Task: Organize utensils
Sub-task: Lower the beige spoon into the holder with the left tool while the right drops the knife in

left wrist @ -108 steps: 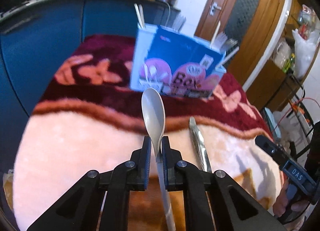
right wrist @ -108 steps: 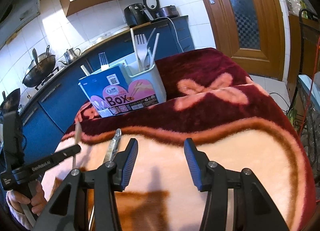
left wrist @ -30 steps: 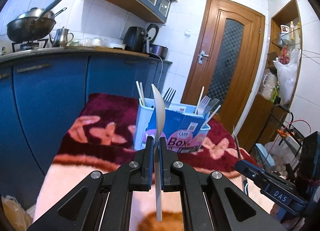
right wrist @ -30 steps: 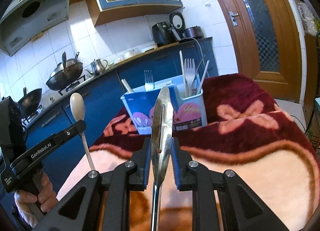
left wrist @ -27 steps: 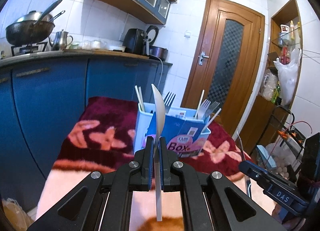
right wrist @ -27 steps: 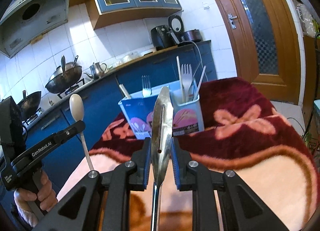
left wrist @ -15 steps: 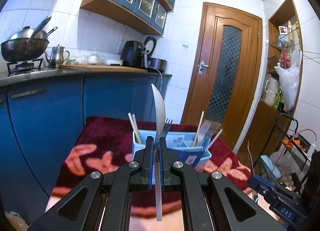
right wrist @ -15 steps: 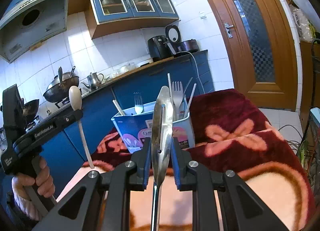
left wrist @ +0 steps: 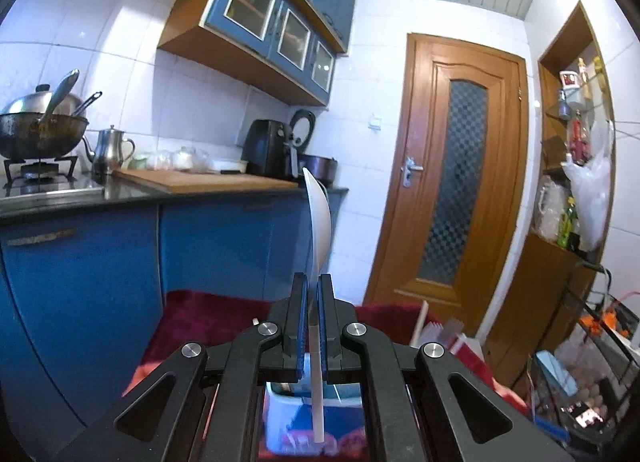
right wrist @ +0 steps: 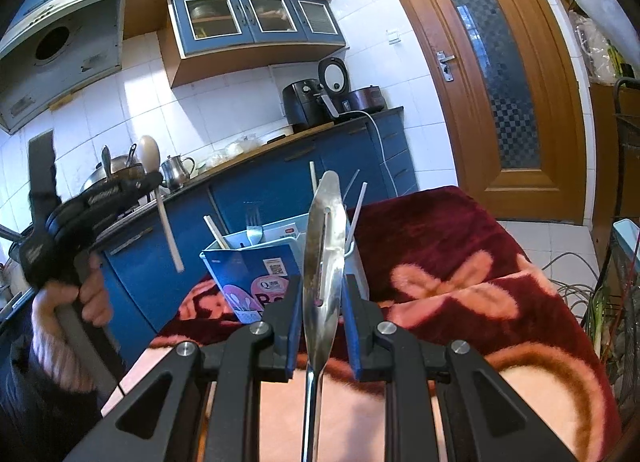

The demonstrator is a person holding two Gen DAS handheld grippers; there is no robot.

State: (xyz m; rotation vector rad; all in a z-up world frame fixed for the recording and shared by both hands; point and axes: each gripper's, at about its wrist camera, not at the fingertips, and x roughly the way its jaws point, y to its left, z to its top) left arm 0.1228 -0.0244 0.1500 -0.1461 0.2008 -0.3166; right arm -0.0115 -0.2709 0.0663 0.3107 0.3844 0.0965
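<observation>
My left gripper point(left wrist: 313, 282) is shut on a white plastic spoon point(left wrist: 319, 222), bowl up, handle pointing down over the blue-and-white utensil box point(left wrist: 316, 422) just below it. The same gripper point(right wrist: 154, 182) and spoon point(right wrist: 149, 154) show at the left of the right wrist view, raised left of and above the box point(right wrist: 256, 270). My right gripper point(right wrist: 320, 294) is shut on metal tongs point(right wrist: 325, 246), held upright in front of the box. Forks and sticks stand in the box.
The box stands on a maroon and peach flowered blanket point(right wrist: 460, 282). Blue kitchen cabinets point(left wrist: 80, 262) with a worktop, kettle and wok lie behind. A wooden door point(left wrist: 452, 198) is at the right, with a shelf rack and cables beside it.
My left gripper has risen and moved forward over the box with the spoon, its handle now above the opening. The right gripper, holding the tongs, has lifted slightly and moved nearer the box.
</observation>
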